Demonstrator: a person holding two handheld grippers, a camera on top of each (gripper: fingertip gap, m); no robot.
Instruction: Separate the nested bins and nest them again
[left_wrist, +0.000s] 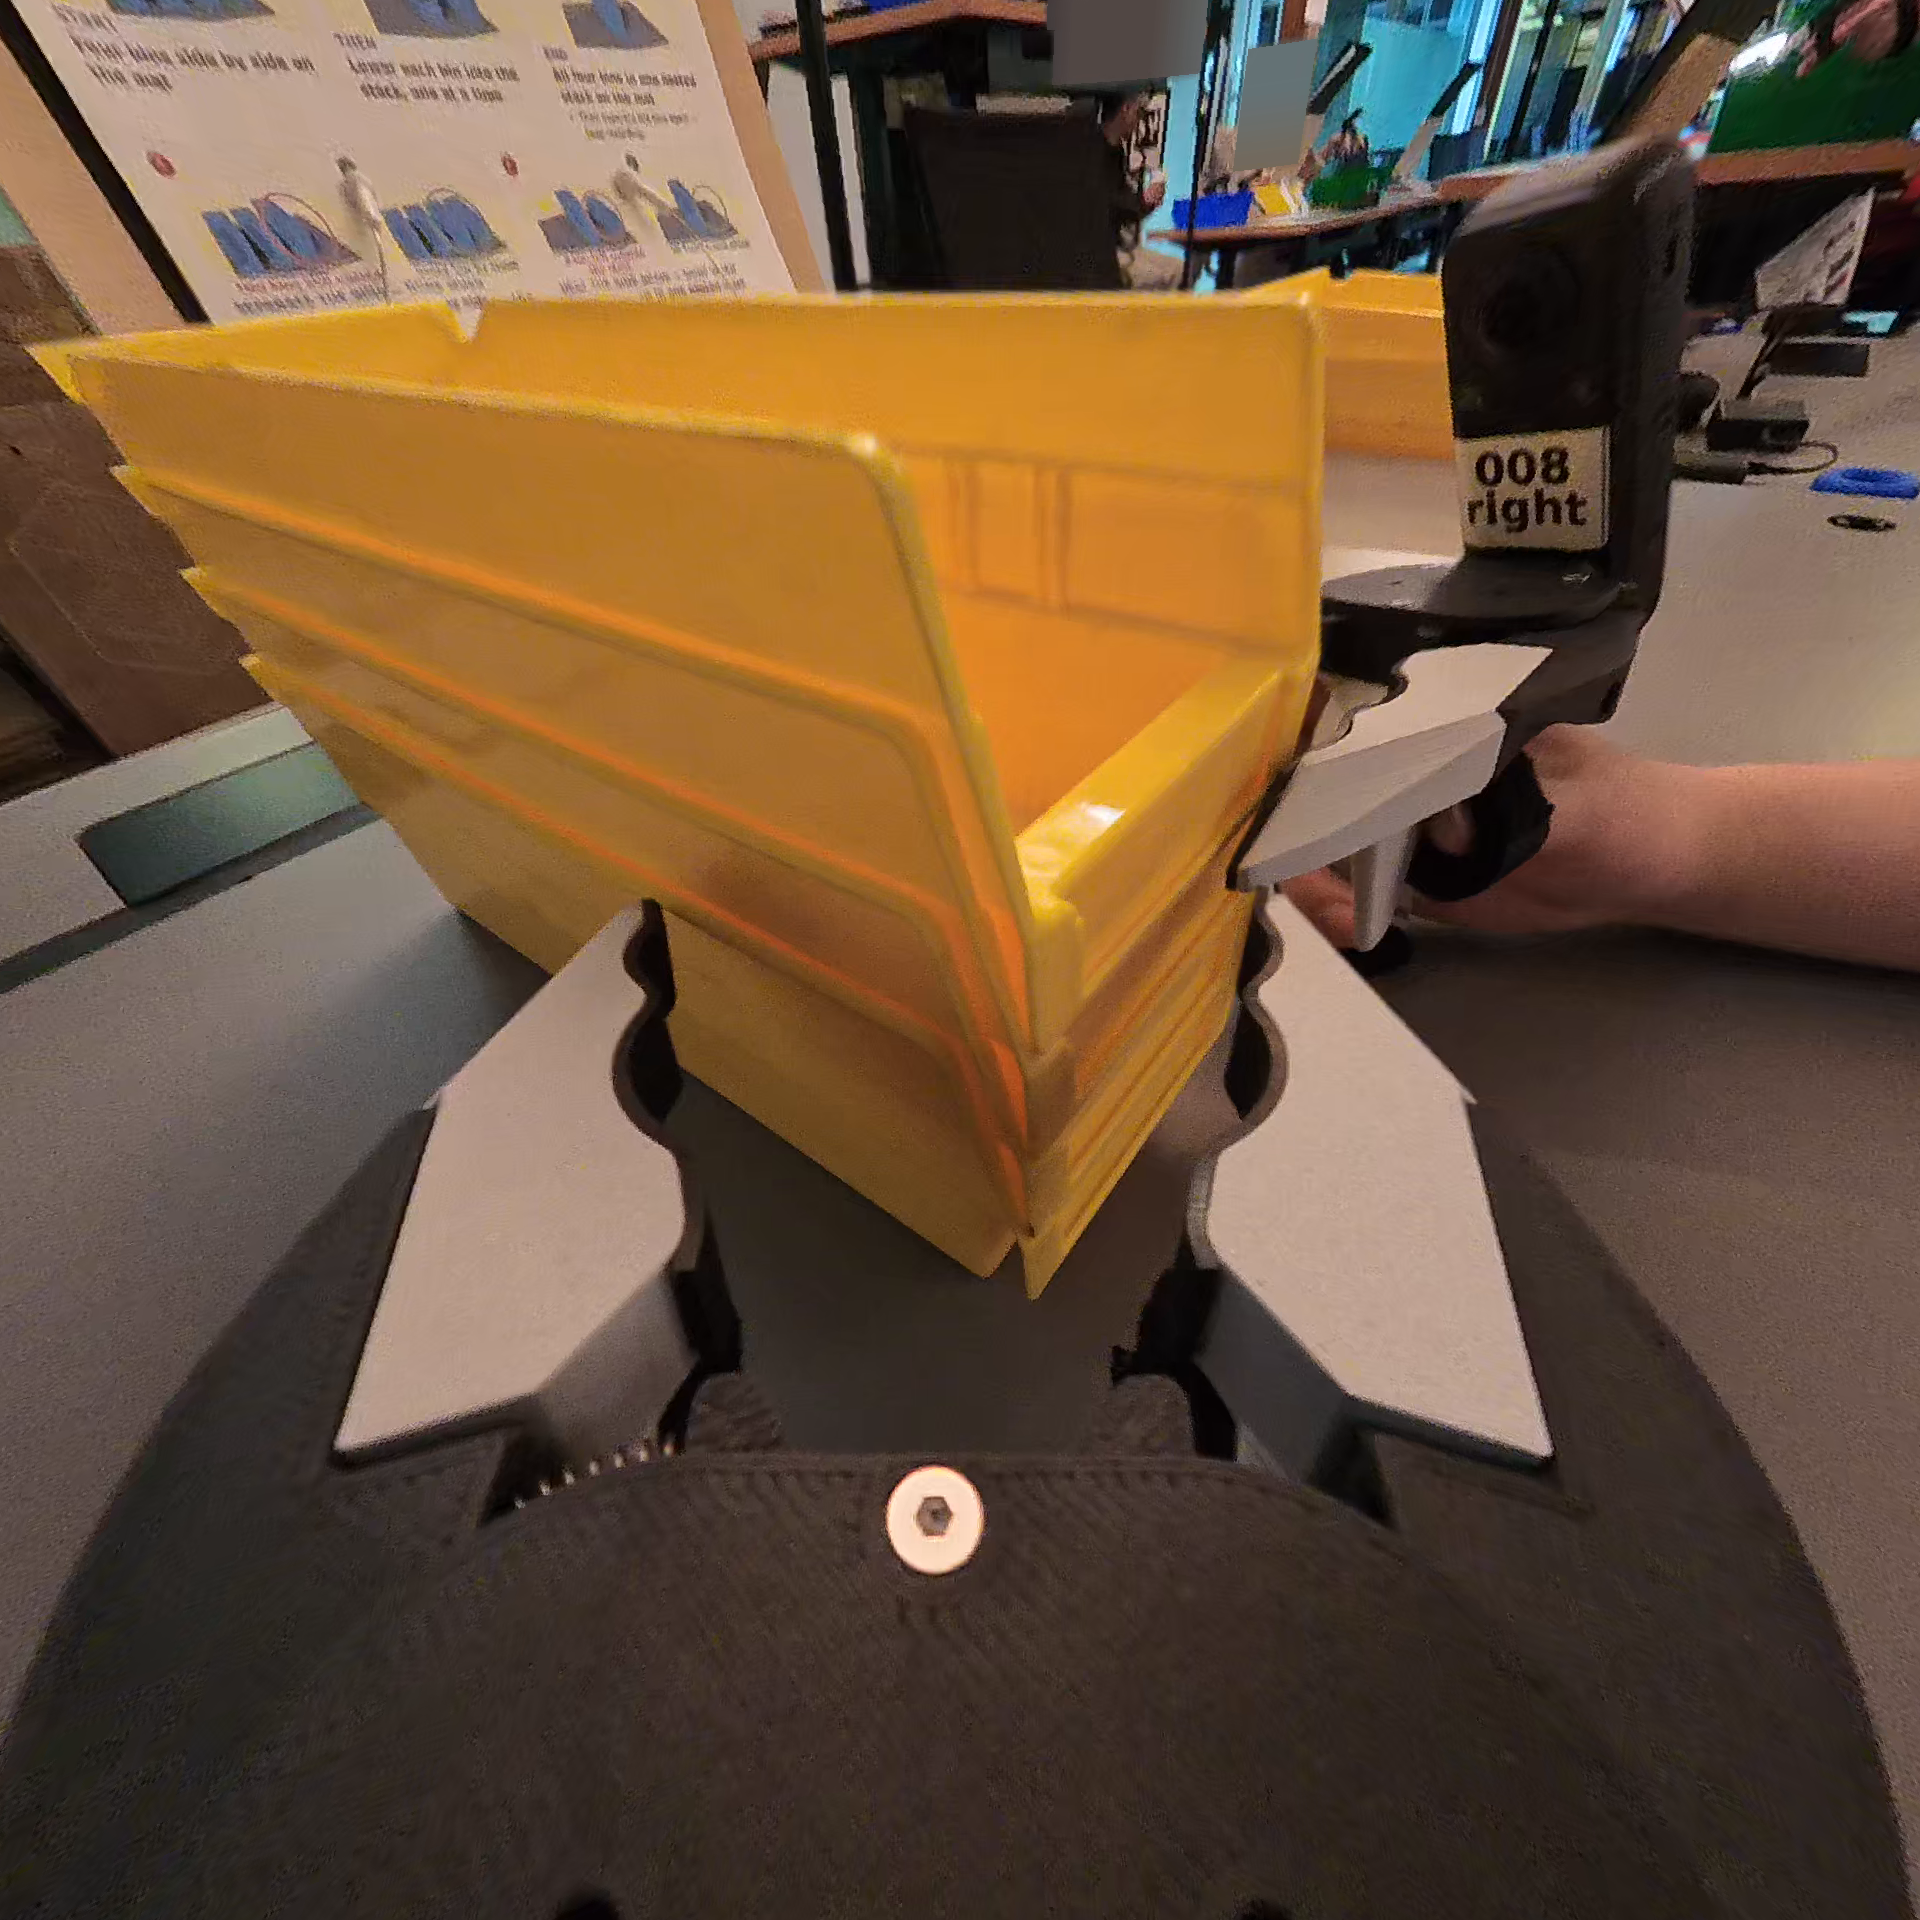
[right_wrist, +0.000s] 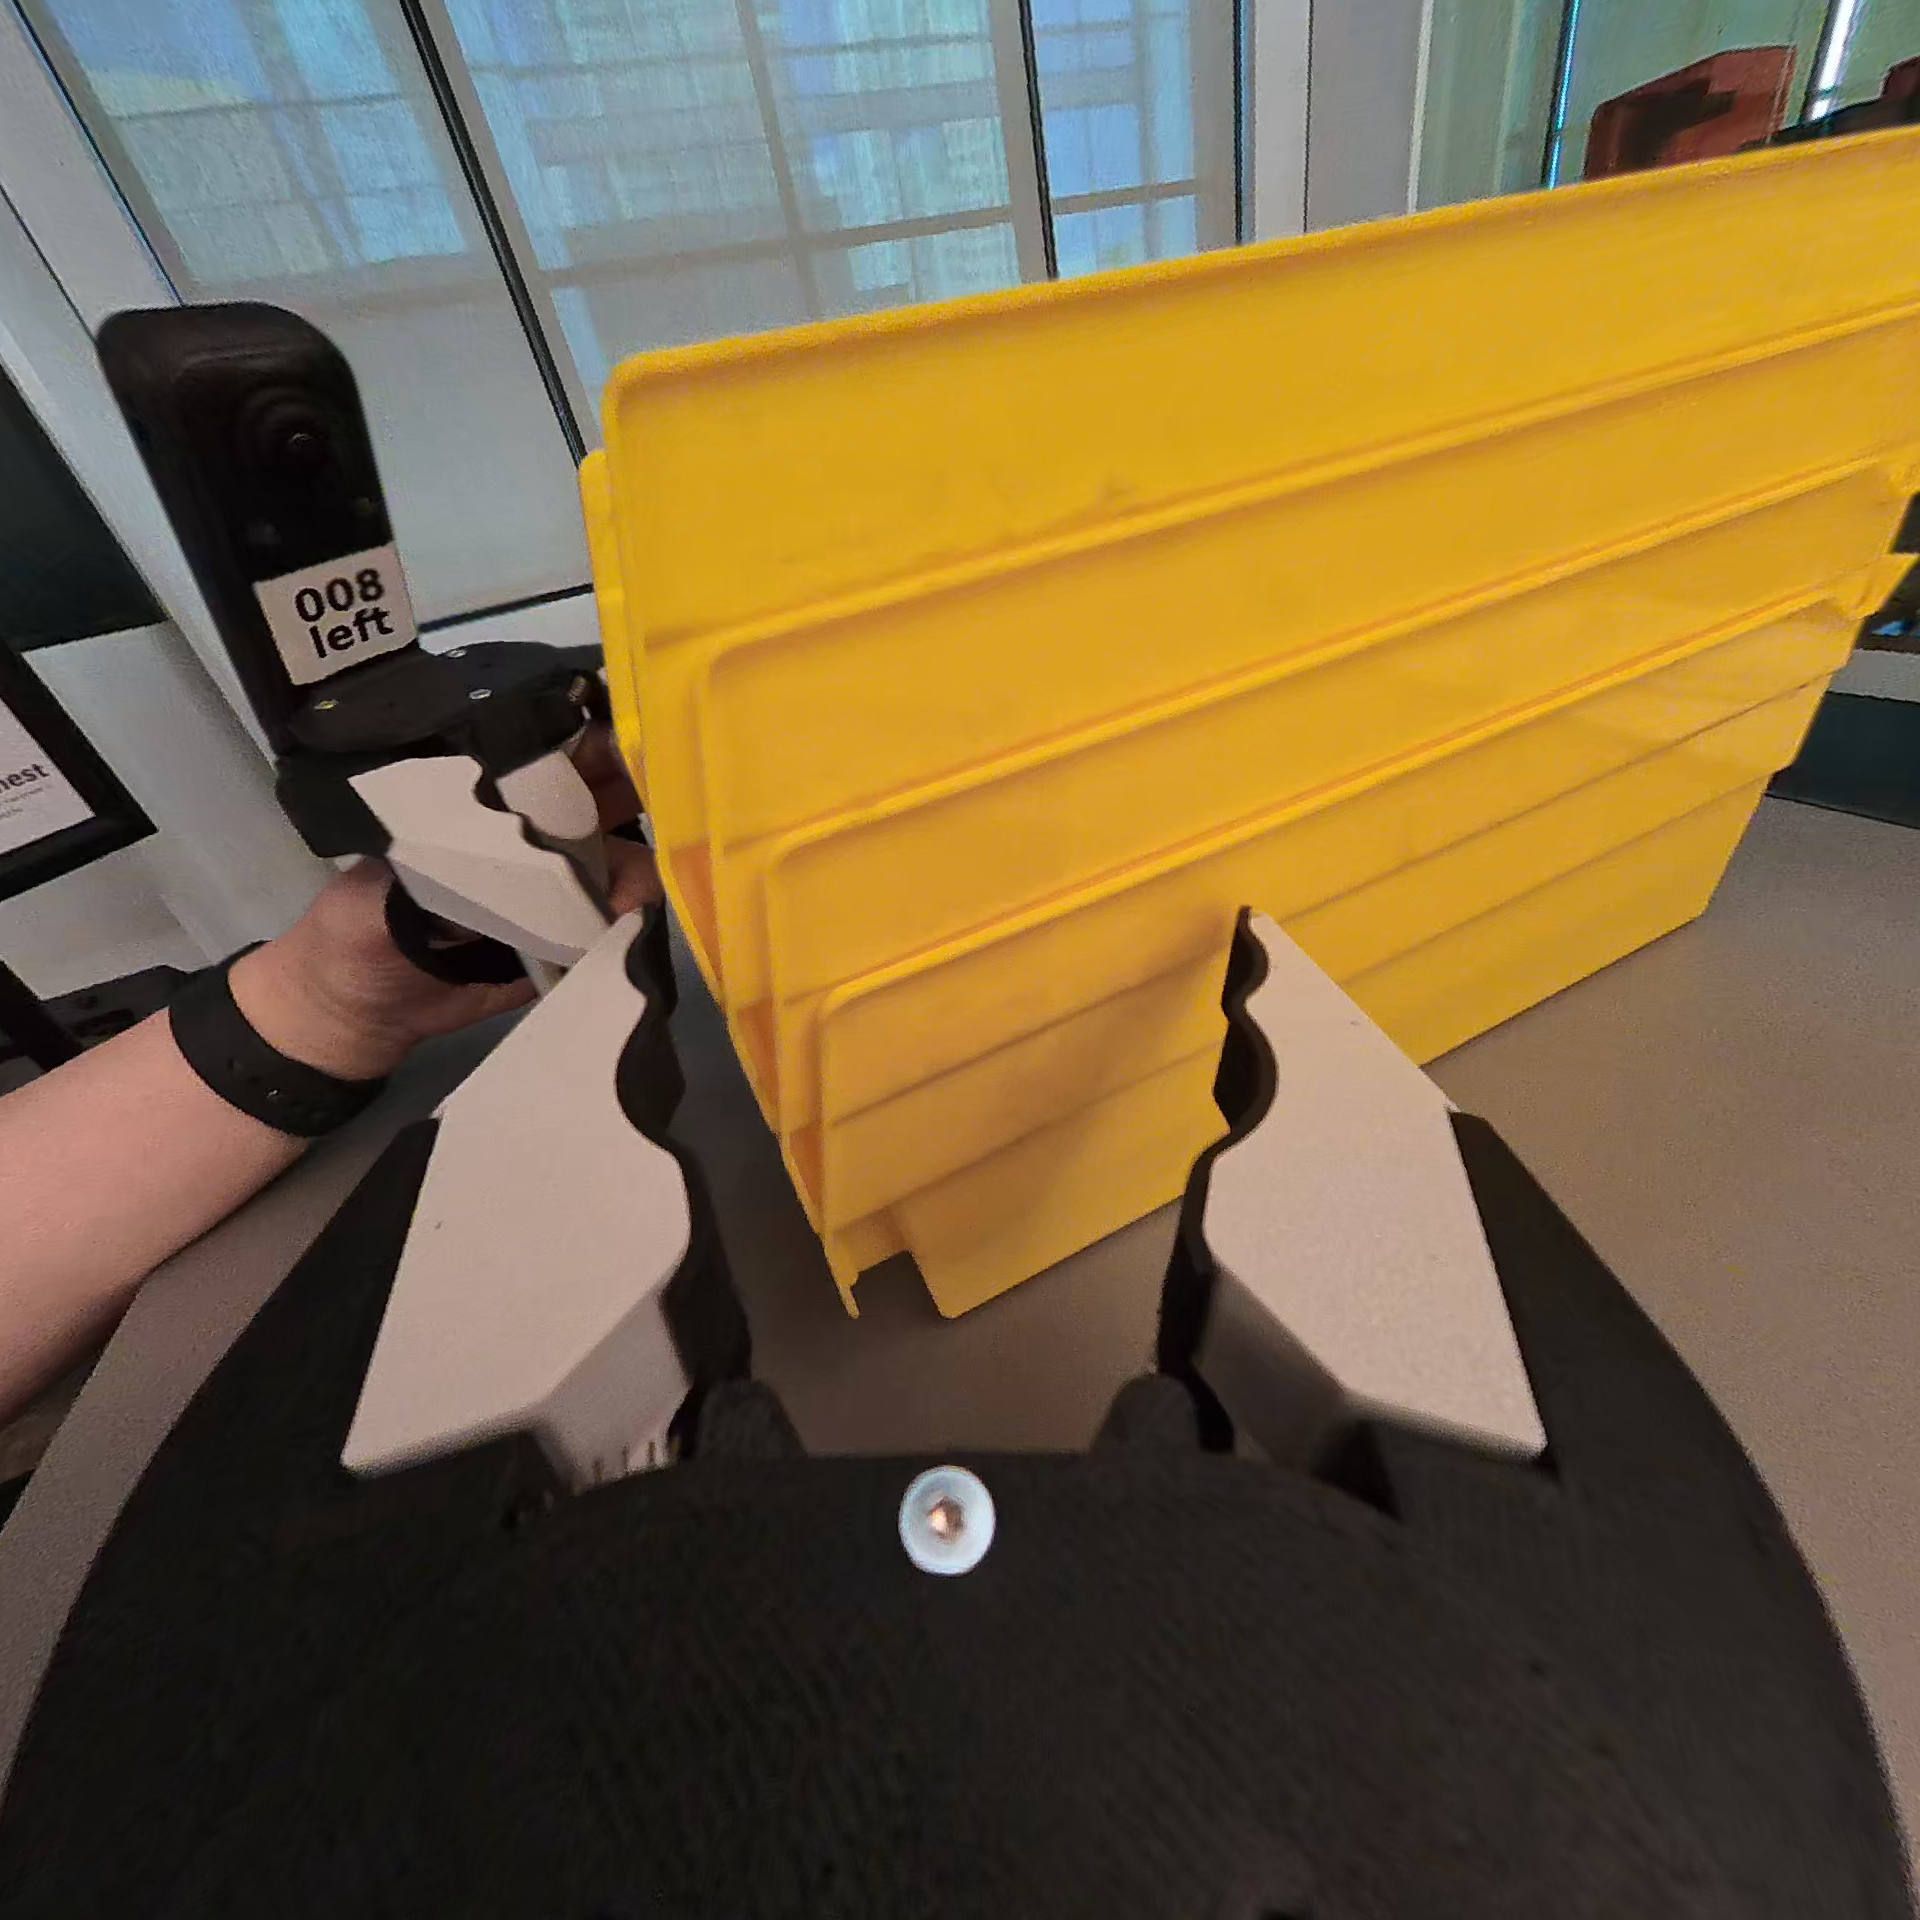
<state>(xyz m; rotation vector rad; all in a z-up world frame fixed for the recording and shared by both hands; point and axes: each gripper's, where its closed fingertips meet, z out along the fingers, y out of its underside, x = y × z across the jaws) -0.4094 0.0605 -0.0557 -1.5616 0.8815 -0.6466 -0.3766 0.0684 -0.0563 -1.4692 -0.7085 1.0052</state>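
Both grippers sit at the near corners of the nested yellow bins (left_wrist: 644, 665), probably lining up to pull one out. Left gripper (left_wrist: 940, 1039) and right gripper (right_wrist: 940, 1039) are wide open, gripping nothing yet.

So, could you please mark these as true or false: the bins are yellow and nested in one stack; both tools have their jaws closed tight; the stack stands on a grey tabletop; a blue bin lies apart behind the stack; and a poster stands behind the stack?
1. The bins are yellow and nested in one stack. True.
2. Both tools have their jaws closed tight. False: the left tool and the right tool both stand wide open, each at a corner of the stack.
3. The stack stands on a grey tabletop. True.
4. A blue bin lies apart behind the stack. False: the separate bin behind it is yellow.
5. A poster stands behind the stack. True.
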